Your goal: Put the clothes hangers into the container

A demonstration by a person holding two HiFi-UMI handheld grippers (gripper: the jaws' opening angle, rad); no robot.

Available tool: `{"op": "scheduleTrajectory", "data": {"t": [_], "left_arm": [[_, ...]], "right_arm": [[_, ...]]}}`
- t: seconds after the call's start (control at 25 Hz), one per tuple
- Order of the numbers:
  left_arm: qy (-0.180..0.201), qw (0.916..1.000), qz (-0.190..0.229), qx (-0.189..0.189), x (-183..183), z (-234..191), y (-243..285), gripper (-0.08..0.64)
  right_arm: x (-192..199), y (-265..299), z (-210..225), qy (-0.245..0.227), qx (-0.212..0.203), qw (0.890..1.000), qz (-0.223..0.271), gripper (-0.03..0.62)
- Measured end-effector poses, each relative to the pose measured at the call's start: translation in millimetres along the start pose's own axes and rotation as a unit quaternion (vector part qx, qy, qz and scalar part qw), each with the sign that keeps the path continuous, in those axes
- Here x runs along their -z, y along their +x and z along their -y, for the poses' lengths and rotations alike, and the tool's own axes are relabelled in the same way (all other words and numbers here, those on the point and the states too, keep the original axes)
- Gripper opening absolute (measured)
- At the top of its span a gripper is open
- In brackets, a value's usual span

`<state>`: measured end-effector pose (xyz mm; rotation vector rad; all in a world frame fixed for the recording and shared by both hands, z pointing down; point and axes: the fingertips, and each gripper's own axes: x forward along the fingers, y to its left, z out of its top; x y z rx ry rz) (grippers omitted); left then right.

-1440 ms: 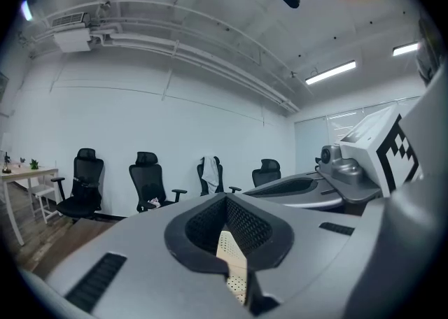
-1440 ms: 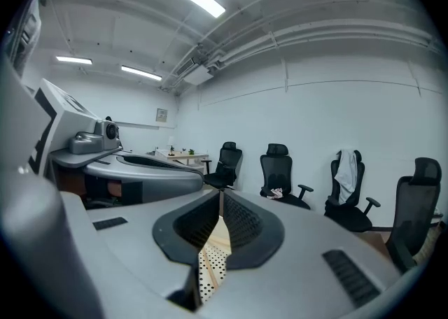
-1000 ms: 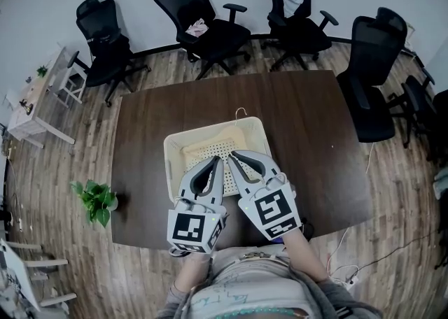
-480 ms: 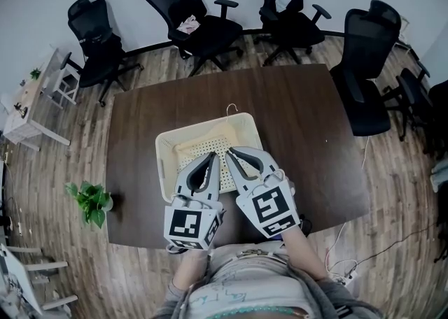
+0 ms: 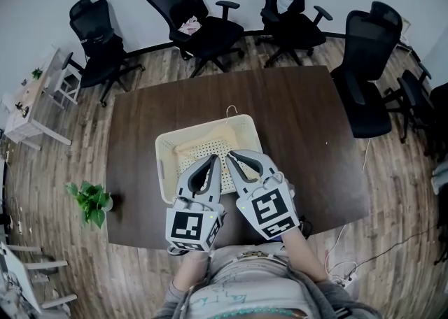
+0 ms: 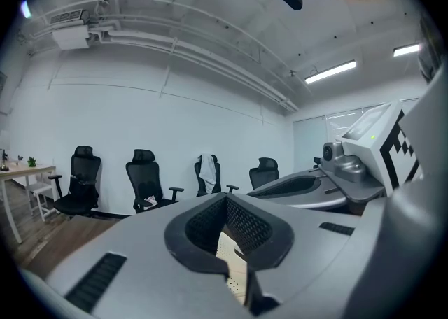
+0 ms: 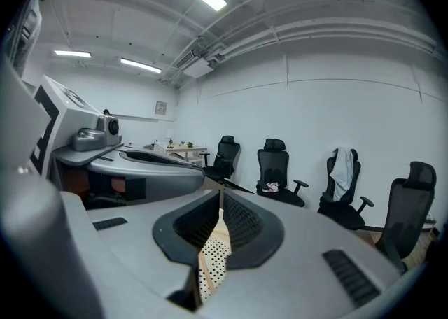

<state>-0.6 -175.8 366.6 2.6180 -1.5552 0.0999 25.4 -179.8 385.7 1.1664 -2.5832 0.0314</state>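
Table edges: the dark wood table [image 5: 301, 136] is showing bare top on the far side and to the right of the container; its near edge is running just under the two marker cubes.
Open room: wood-plank floor is lying all round the table; black office chairs [image 5: 189, 17] are standing along the far side and the right, well apart from the table; a potted plant [image 5: 91, 202] is sitting off the table's left near corner.
Container: the cream plastic container [image 5: 168, 153], rectangular with a rolled rim and a perforated floor, is sitting near the middle of the table's near half.
Clothes hanger: a pale hanger [image 5: 203, 140] is lying inside the container along its far wall, its thin wire hook poking up over the far rim.
Left gripper: the left gripper [image 5: 214, 159] is reaching out almost level over the container's near rim; its grey curved jaws, lined with black ribbed pads, are pressing together at the tips with nothing between them.
Right gripper: the right gripper [image 5: 231, 157] is angling slightly down beside the left, tips nearly touching it; its jaws are pressed together and empty, the perforated floor showing below them.
Hands: both forearms are coming in from the near edge, close to the body.
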Motion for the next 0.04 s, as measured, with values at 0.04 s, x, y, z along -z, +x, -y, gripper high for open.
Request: {"op": "scheduleTrajectory", "data": {"t": [0.04], "left_arm": [[0.0, 1.0, 0.0, 0.0, -0.2, -0.1, 0.3, 0.011]], "right_arm": [[0.5, 0.3, 0.1, 0.0, -0.001, 1.0, -0.001, 0.028]]}}
